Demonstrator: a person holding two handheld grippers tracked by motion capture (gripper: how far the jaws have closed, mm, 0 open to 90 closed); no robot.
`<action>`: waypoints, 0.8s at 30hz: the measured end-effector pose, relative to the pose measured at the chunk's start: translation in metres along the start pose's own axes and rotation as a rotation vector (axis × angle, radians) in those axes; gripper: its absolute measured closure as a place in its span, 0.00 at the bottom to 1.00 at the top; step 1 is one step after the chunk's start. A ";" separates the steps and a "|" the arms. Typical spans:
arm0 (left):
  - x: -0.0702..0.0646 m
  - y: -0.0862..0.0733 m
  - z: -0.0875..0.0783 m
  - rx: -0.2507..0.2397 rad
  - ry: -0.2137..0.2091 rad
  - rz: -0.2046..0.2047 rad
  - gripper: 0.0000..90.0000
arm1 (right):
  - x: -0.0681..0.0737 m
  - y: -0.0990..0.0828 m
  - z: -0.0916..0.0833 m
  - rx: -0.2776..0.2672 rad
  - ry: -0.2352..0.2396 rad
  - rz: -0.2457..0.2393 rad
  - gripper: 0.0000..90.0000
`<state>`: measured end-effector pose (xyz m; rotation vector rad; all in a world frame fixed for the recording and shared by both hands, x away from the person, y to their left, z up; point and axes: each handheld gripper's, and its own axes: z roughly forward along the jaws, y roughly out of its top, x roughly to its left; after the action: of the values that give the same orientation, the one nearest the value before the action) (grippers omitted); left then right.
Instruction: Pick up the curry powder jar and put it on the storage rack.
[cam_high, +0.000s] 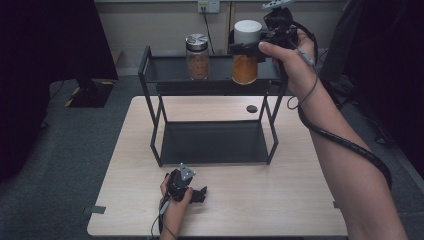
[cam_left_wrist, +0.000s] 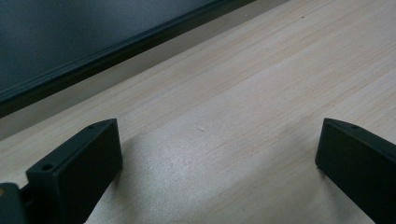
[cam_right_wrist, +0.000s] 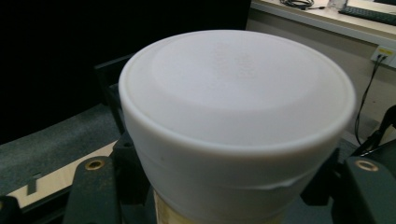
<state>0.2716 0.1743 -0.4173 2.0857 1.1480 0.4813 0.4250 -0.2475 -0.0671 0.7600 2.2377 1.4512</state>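
Note:
A jar with a white lid (cam_high: 247, 31) and orange contents is held at the right end of the black rack's top shelf (cam_high: 170, 70). My right gripper (cam_high: 245, 46) is shut on it just under the lid, coming in from the right. Whether the jar's base touches the shelf I cannot tell. In the right gripper view the white lid (cam_right_wrist: 236, 93) sits between the two black jaws. My left gripper (cam_high: 200, 194) rests on the wooden table (cam_high: 280, 200) in front of the rack, open, with bare wood between its jaws (cam_left_wrist: 219, 163).
A second jar (cam_high: 197, 57) with a silver lid and brown contents stands on the top shelf, left of the held jar. The rack's lower shelf (cam_high: 212, 142) is bare. A small dark round spot (cam_high: 252, 108) lies on the table behind the rack. Dark drapes flank the table.

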 end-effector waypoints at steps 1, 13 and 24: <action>0.000 0.000 0.000 0.000 0.000 0.000 0.00 | 0.000 0.001 0.003 0.000 -0.007 0.004 0.39; 0.000 0.000 0.000 0.000 0.000 0.001 0.00 | 0.003 0.006 0.032 -0.016 -0.096 0.040 0.39; 0.000 0.000 0.000 0.000 0.000 0.001 0.00 | -0.002 0.004 0.049 0.021 -0.121 0.057 0.39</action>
<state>0.2716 0.1743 -0.4172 2.0866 1.1472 0.4818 0.4554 -0.2122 -0.0834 0.9008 2.1600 1.3709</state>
